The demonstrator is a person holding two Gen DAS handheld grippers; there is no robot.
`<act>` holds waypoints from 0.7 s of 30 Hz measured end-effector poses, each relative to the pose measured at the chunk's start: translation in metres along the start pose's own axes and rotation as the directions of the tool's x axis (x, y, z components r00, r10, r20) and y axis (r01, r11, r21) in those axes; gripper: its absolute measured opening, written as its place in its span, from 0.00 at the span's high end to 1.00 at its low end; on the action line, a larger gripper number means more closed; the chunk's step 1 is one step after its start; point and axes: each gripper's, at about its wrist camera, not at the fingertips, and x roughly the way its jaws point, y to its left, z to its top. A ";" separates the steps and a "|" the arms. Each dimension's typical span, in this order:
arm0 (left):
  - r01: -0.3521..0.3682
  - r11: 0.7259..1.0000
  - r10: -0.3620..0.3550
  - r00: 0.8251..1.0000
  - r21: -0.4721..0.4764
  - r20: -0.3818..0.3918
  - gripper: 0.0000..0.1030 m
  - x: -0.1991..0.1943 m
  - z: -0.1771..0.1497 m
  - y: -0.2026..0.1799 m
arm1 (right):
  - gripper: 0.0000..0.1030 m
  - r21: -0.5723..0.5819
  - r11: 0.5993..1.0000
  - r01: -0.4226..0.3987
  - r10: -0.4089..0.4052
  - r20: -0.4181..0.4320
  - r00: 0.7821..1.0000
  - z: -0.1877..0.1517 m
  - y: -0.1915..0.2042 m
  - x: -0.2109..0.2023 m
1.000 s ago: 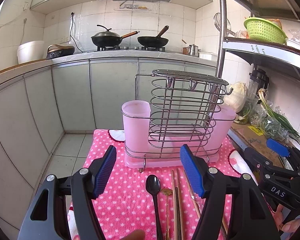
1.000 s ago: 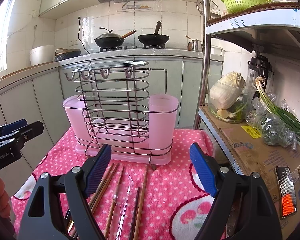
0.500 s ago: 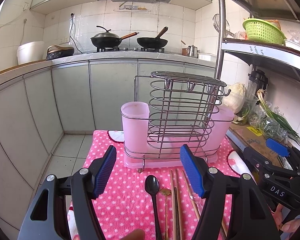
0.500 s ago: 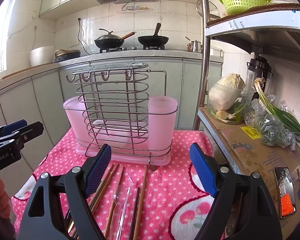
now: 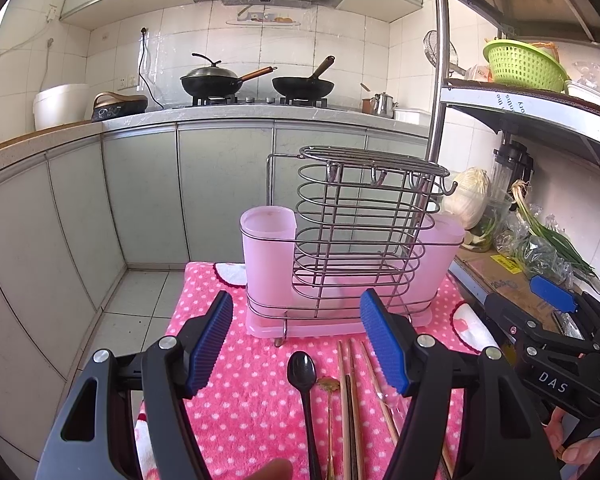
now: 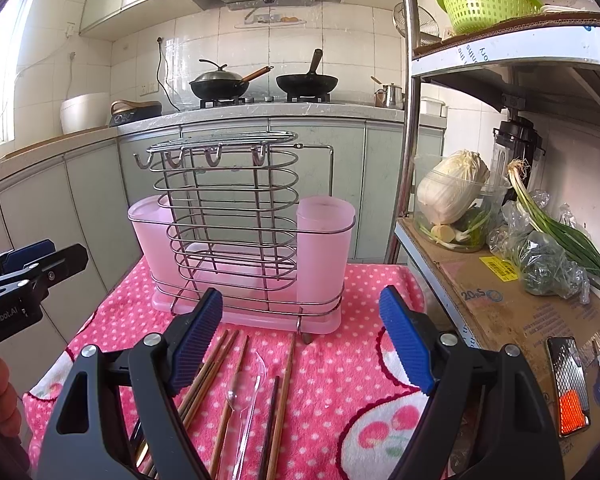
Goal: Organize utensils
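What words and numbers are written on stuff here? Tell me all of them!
"DAS": on the right claw.
"GenRobot.AI": on the left claw.
"20&S", roughly: on the cardboard box.
Yellow sticker on the box: too small to read.
Shelf edge print: sideways, too blurred to read fully.

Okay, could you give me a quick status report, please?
Left gripper open, right gripper open. Utensils on towel, rack holds none. Nothing in the way.

Bright daylight from blown-out window (image 6: 4, 80); sharp focus; fisheye-bent, dark corners.
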 end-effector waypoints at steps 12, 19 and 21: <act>0.010 1.000 -0.010 1.000 0.003 0.011 0.36 -0.006 0.002 -0.002 | 0.21 -0.011 1.000 0.000 0.000 0.015 1.000 0.003 0.004 -0.006; 0.013 1.000 -0.013 1.000 0.006 0.021 0.36 -0.010 0.003 -0.002 | 0.21 -0.021 1.000 -0.001 0.001 0.029 1.000 0.008 0.007 -0.011; 0.012 1.000 -0.012 1.000 0.004 0.023 0.36 -0.012 0.003 -0.002 | 0.21 -0.023 1.000 -0.001 0.001 0.033 0.999 0.009 0.008 -0.013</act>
